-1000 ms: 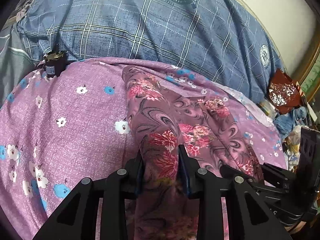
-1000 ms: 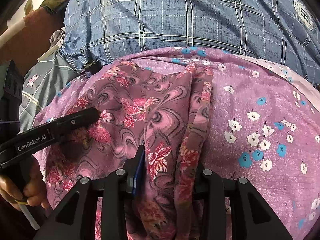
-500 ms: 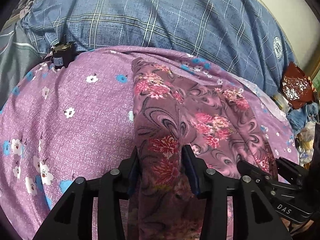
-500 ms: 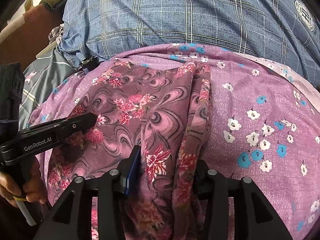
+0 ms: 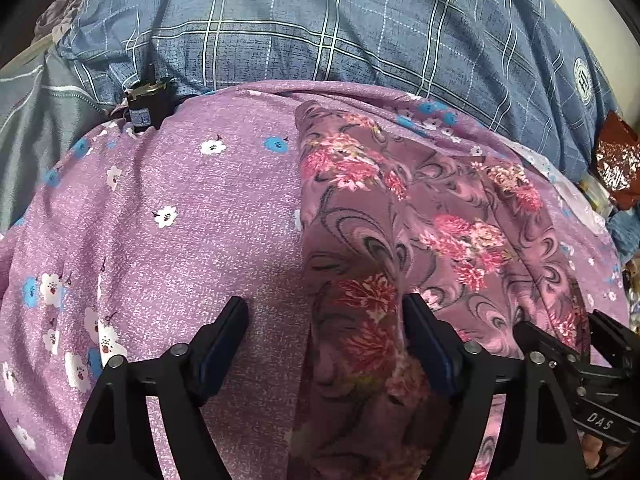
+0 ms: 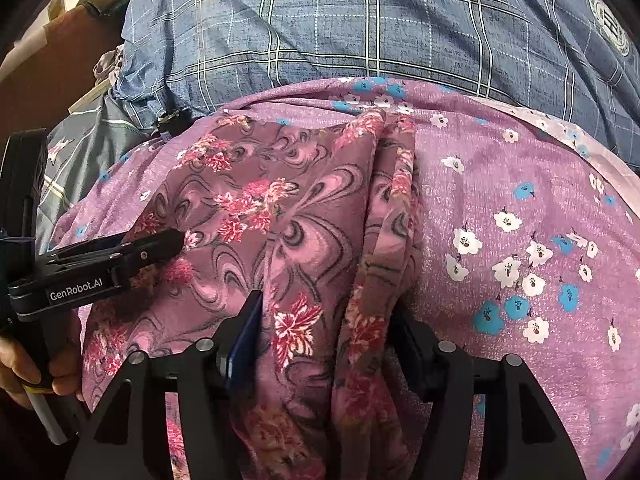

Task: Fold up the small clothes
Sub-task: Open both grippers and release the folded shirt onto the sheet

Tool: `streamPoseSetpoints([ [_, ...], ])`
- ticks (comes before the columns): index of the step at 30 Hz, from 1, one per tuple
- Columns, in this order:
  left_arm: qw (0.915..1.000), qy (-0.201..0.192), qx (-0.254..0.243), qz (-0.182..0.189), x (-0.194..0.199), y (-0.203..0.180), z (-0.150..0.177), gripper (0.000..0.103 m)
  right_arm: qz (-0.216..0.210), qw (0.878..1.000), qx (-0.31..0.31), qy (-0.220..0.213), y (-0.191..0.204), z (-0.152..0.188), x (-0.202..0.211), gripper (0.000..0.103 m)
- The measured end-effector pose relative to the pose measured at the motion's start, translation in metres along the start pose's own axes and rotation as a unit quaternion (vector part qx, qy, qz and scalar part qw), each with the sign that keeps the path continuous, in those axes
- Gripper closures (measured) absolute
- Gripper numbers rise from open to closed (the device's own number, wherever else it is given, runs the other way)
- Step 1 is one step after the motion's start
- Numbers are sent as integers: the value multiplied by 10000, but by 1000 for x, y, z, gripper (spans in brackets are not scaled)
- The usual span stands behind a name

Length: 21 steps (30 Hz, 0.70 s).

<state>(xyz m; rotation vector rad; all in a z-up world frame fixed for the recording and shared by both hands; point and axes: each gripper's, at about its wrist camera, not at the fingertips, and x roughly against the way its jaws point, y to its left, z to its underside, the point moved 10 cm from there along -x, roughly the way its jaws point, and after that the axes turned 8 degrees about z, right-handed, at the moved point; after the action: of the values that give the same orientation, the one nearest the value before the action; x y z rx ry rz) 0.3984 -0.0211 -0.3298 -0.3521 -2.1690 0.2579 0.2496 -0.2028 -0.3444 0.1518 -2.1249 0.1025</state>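
Note:
A mauve floral garment [image 5: 420,232] lies folded lengthwise on a purple flowered sheet [image 5: 180,216]. My left gripper [image 5: 324,320] is open, its jaws wide apart, with the garment's left edge lying loose between them. In the right wrist view the garment [image 6: 280,216] spreads to the left, its bunched right edge running between the fingers of my right gripper [image 6: 328,316], which is open around the cloth. The left gripper [image 6: 152,246] shows at the left of that view, and the right gripper [image 5: 580,344] at the lower right of the left wrist view.
A blue plaid blanket [image 5: 360,28] lies along the far side. A small dark bottle [image 5: 146,102] sits at the sheet's far left corner. A red foil wrapper [image 5: 616,160] and clutter lie at the right edge. Grey bedding [image 5: 36,120] is on the left.
Both grippers have opened and let go of the garment, the left one widely. The garment has settled onto the sheet.

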Motion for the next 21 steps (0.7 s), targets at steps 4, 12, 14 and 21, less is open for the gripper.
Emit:
streamPoseSetpoints([
  [4,10000,-45,70,27,5,0,-4,22,-115,9998,-137,79,-4,1,-1,36],
  [12,9930,-1100,356,253,51,-4,-45,25,-390,9943,-732,-676,-29,-43,45,34],
  [14,9921,-1186,366,158,50,-3,-52,25,-463,9912,-919,-838,-34,-55,50,37],
  [21,9964,-697,353,-316,8,-4,-54,27,-744,9906,-956,-638,-13,-81,16,85],
])
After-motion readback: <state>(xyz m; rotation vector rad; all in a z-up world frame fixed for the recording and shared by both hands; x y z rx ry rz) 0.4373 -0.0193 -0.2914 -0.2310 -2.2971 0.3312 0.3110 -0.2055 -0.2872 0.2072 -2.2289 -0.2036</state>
